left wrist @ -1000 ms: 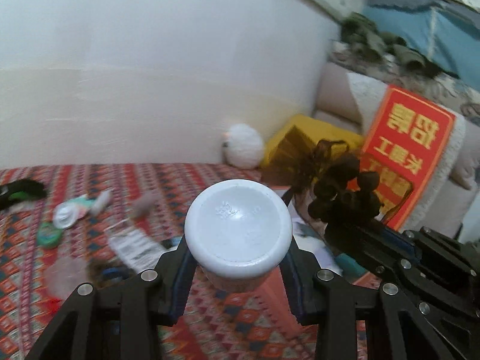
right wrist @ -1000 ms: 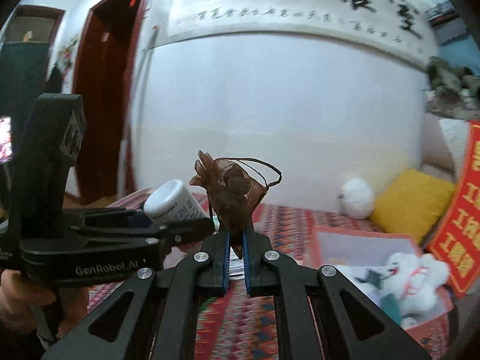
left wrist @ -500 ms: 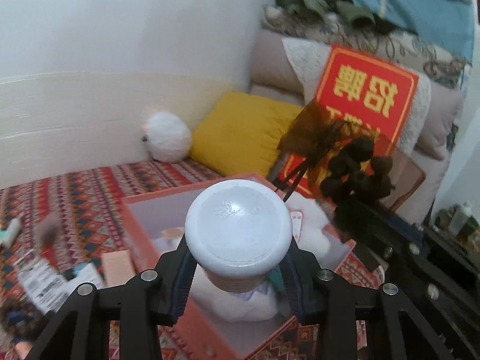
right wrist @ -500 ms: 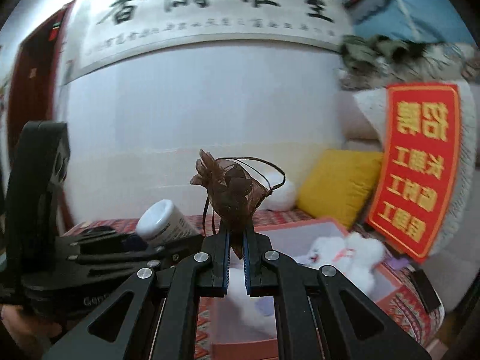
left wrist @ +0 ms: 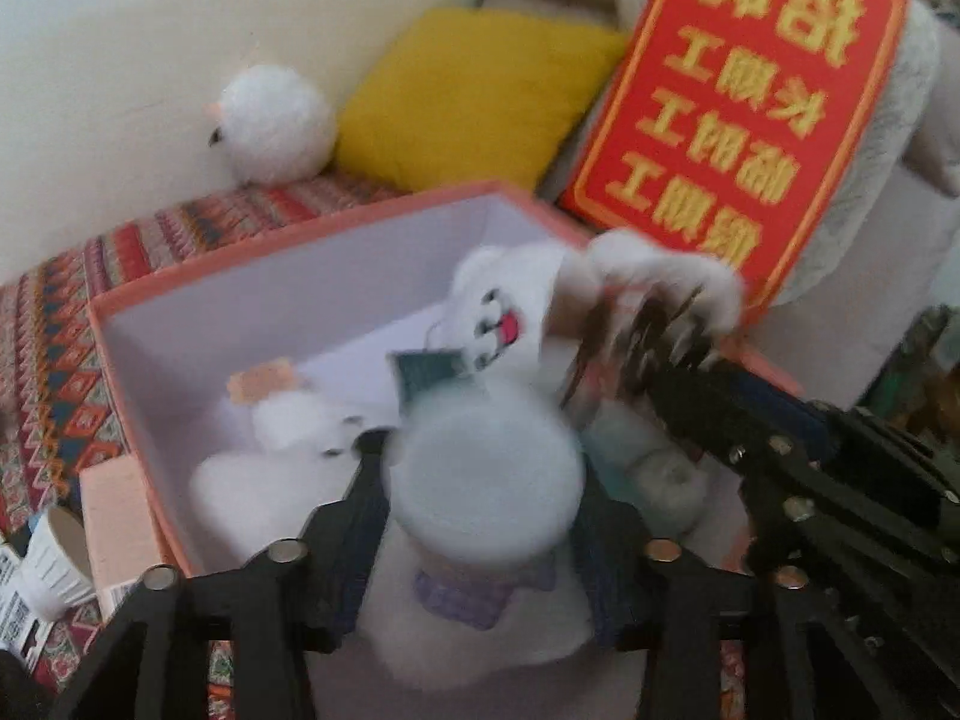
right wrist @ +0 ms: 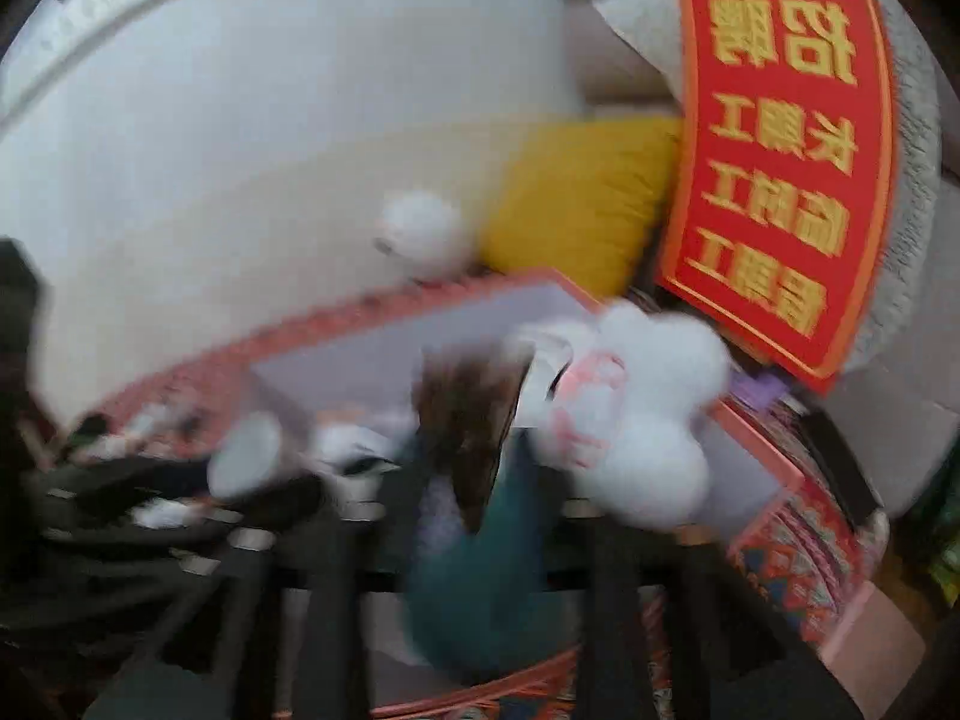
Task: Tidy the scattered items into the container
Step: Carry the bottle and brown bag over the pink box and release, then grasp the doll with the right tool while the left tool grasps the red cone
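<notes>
Left gripper (left wrist: 486,468): matte black angular linkage arms studded with round silver screw heads; fingers (left wrist: 360,510) lined with dark blue pads; right gripper (left wrist: 678,384), just beside the pink box (left wrist: 288,252), shows the same black frame and silver screws.

A plain pale wall (left wrist: 150,30) backs a surface covered with a red patterned cloth (left wrist: 54,324). A yellow cushion (left wrist: 474,96) leans beside a red sign (left wrist: 750,114) with yellow characters, propped against pale upholstery (left wrist: 924,138)

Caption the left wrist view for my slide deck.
Left tongs hold a white round-capped jar above the pink cardboard box of plush toys.
</notes>
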`<control>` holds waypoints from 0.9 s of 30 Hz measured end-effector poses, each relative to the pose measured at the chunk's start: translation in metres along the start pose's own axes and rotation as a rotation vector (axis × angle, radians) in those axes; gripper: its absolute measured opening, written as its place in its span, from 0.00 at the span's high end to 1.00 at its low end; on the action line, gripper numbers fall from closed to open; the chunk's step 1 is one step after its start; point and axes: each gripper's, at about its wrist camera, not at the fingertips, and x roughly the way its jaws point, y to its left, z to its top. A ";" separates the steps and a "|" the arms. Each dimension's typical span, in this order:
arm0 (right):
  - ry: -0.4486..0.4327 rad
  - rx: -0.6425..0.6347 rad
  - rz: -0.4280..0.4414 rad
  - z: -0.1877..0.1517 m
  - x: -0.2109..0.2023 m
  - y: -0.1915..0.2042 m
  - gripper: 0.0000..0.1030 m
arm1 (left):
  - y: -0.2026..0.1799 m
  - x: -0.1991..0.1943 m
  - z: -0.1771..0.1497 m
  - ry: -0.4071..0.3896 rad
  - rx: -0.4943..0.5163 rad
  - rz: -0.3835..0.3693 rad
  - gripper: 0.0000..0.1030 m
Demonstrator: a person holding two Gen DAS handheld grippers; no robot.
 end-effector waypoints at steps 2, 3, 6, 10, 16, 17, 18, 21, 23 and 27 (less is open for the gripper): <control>-0.059 0.026 -0.032 0.001 -0.012 -0.007 0.19 | 0.007 -0.010 0.000 -0.033 -0.011 0.015 0.21; -0.091 0.039 -0.043 0.002 -0.019 -0.010 0.16 | 0.011 -0.020 0.001 -0.064 -0.023 0.020 0.18; -0.171 0.055 -0.040 0.007 -0.040 -0.007 0.10 | 0.023 -0.047 0.003 -0.133 -0.055 0.038 0.15; -0.274 0.038 0.018 0.014 -0.071 0.014 0.08 | 0.042 -0.085 -0.001 -0.190 -0.112 0.064 0.13; -0.358 -0.124 0.178 0.007 -0.108 0.095 0.02 | 0.079 -0.142 -0.034 -0.246 -0.159 0.182 0.12; -0.350 -0.156 0.208 0.004 -0.109 0.111 0.01 | 0.090 -0.152 -0.044 -0.248 -0.180 0.204 0.11; -0.339 -0.188 0.236 0.000 -0.110 0.126 0.01 | 0.101 -0.162 -0.054 -0.249 -0.200 0.225 0.11; -0.289 -0.271 0.306 -0.016 -0.105 0.169 0.01 | 0.136 -0.178 -0.086 -0.228 -0.265 0.281 0.10; -0.239 -0.309 0.361 -0.025 -0.096 0.194 0.01 | 0.158 -0.185 -0.107 -0.211 -0.309 0.315 0.10; -0.151 -0.353 0.448 -0.042 -0.084 0.235 0.01 | 0.202 -0.198 -0.157 -0.172 -0.394 0.387 0.10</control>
